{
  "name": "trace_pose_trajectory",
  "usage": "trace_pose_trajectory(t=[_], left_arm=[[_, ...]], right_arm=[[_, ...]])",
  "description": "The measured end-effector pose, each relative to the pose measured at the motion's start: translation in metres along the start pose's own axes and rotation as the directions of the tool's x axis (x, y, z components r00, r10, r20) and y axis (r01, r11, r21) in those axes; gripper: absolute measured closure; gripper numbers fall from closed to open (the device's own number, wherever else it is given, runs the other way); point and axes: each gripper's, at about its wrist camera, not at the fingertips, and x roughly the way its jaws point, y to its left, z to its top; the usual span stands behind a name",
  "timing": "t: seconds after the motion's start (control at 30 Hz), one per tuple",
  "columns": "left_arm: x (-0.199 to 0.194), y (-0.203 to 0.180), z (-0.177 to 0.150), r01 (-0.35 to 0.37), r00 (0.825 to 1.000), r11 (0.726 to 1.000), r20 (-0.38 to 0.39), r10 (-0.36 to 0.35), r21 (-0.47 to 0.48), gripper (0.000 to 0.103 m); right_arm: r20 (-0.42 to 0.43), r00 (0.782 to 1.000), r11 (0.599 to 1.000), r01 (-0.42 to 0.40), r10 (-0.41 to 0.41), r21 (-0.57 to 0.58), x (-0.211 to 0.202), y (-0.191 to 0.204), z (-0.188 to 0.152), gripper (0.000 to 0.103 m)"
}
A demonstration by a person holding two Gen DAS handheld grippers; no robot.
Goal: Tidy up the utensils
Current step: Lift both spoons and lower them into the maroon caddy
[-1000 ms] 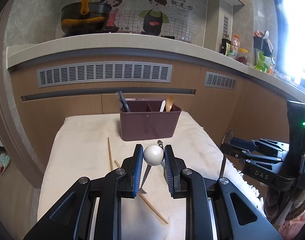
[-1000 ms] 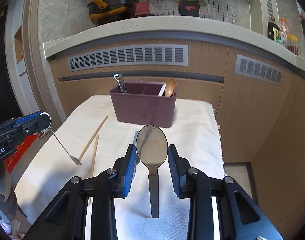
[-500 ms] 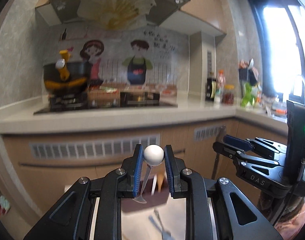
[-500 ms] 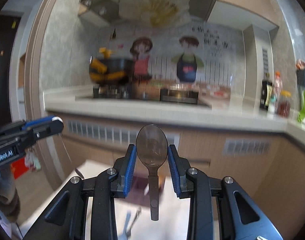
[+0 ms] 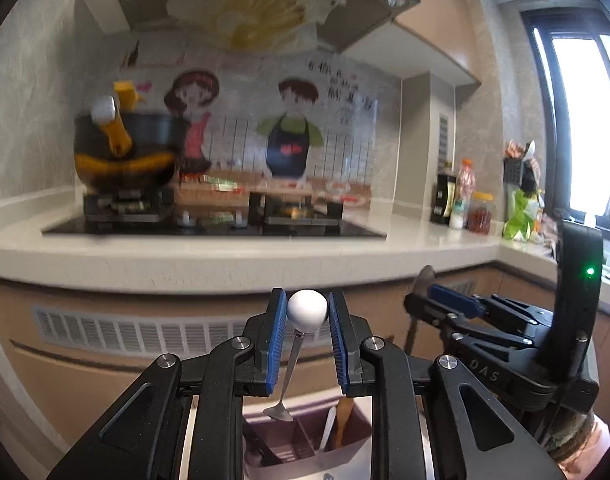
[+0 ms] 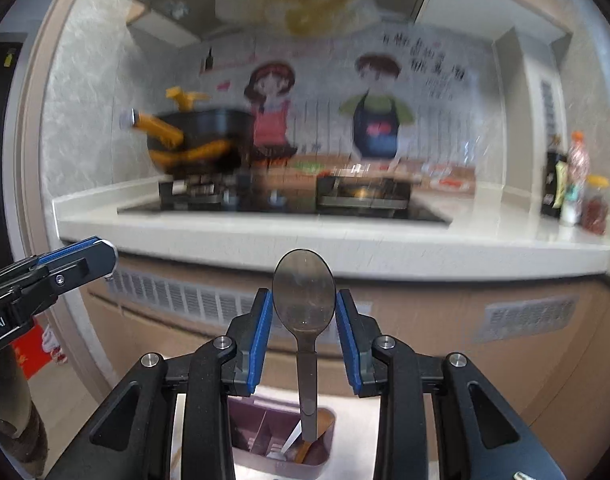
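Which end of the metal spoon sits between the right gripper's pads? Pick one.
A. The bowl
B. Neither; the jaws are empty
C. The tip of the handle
A: the right gripper clamps the metal spoon by its bowl, handle hanging down toward the purple organizer.

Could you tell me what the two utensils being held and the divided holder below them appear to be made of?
The large spoon looks like brushed metal: grey, dull sheen. The small spoon has a thin shiny metal stem and a smooth white ball end, perhaps ceramic or plastic. The holder looks like matte mauve plastic, with thin moulded walls.
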Motion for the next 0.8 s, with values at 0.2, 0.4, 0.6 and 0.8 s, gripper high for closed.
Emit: trace_pose_trajectory(t=[0.2, 0.4, 0.6, 0.8], left_arm=[[0.052, 0.027, -0.04, 0.014, 0.993, 0.997, -0.113, -0.023, -0.076, 0.08], [0.09, 0.039, -0.082, 0.023, 0.975, 0.993, -0.216, -0.048, -0.118, 0.08], [0.117, 0.039, -0.12, 0.013, 0.95, 0.99, -0.307, -0.056, -0.14, 0.08], [0.133, 0.036, -0.15, -0.004, 0.922, 0.99, -0.384, -0.052, -0.143, 0.08]], right_arm=[[-0.095, 0.995, 1.0, -0.02, 0.02, 0.005, 0.049, 0.001, -0.035, 0.073], [-0.175, 0.985, 1.0, -0.012, 0.014, 0.016, 0.083, -0.001, -0.069, 0.073], [-0.255, 0.967, 1.0, -0.012, 0.018, 0.022, 0.109, -0.001, -0.098, 0.073], [-0.331, 0.943, 1.0, -0.016, 0.018, 0.009, 0.123, 0.0, -0.125, 0.072]])
